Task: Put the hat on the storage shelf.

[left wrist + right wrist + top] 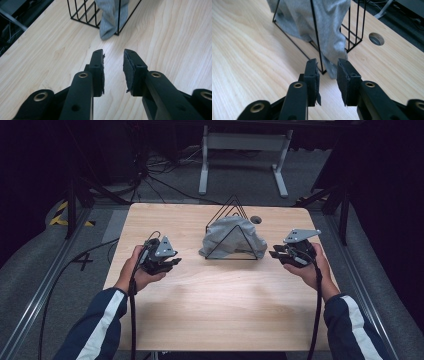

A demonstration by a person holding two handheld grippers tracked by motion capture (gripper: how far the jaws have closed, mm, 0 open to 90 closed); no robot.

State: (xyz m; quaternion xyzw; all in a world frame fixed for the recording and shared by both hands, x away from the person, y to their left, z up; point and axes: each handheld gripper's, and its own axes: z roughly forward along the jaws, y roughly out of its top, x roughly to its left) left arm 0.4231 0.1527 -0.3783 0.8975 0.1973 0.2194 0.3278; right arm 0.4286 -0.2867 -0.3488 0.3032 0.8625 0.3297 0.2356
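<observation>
On the tabletop (215,295) a grey cloth (231,237) lies draped in a black wire rack (233,231). The left gripper (172,262) and right gripper (275,254) hover either side, jaws partly open, holding nothing.

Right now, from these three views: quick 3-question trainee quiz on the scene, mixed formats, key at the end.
1. True or false: the grey cloth lies flat on the wooden table, apart from the black wire rack.
2. Multiple choice: the left tongs are A) shut on the cloth, B) open and empty, C) shut on a rack wire.
3. Fill in: in the right gripper view, the right tongs point at the rack's lower ____, where cloth hangs down.

Key: 1 false, the cloth is draped through the rack. 2 B. 3 corner.
</observation>
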